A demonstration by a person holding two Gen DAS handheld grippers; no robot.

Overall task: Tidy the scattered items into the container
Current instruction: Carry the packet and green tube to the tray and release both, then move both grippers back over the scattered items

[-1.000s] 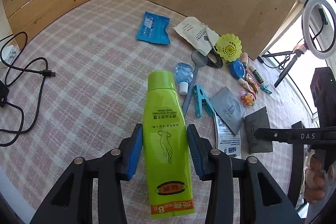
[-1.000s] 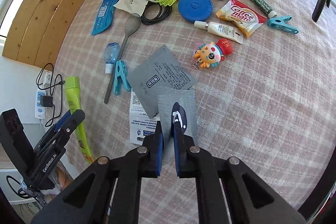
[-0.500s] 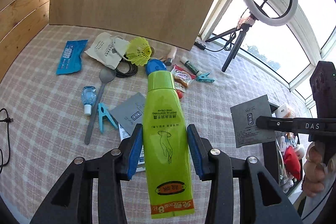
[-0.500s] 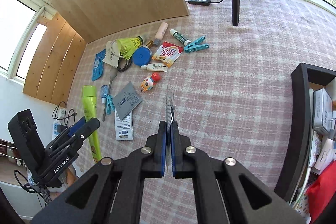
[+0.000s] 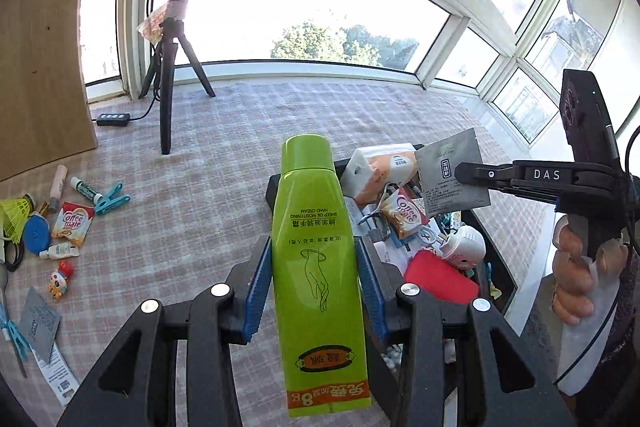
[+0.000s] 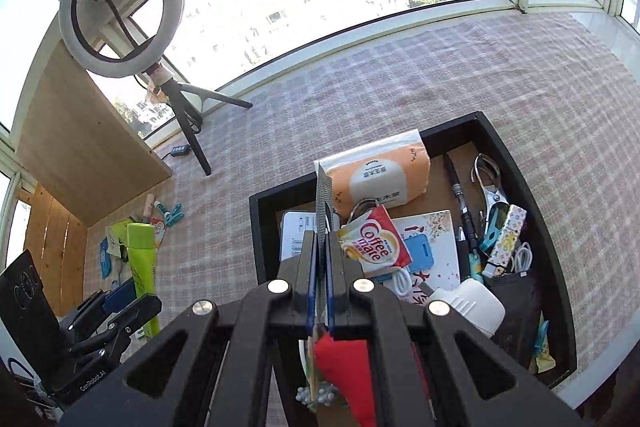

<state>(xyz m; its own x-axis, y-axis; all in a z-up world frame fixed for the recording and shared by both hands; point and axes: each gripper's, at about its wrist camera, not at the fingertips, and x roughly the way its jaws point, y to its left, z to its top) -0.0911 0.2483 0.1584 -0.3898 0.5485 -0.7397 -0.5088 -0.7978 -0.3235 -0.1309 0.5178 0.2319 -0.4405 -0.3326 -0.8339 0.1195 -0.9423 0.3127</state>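
Left wrist view: left tongs (image 5: pixel 314 281) clamped a green tube (image 5: pixel 316 247) lettered "SHEEP OIL MOISTENING HAND CREAM" beside the black container (image 5: pixel 273 191); right tongs (image 6: pixel 319 269) pinched a grey sachet (image 5: pixel 452 173) above it.

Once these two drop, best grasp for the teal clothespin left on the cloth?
Take the teal clothespin across its two long flat sides at mid-body, coming from above. It lies flat on the checked cloth, so only the top is free. The white tube sits close against its tip, so closing near the splayed handle end looks safer.
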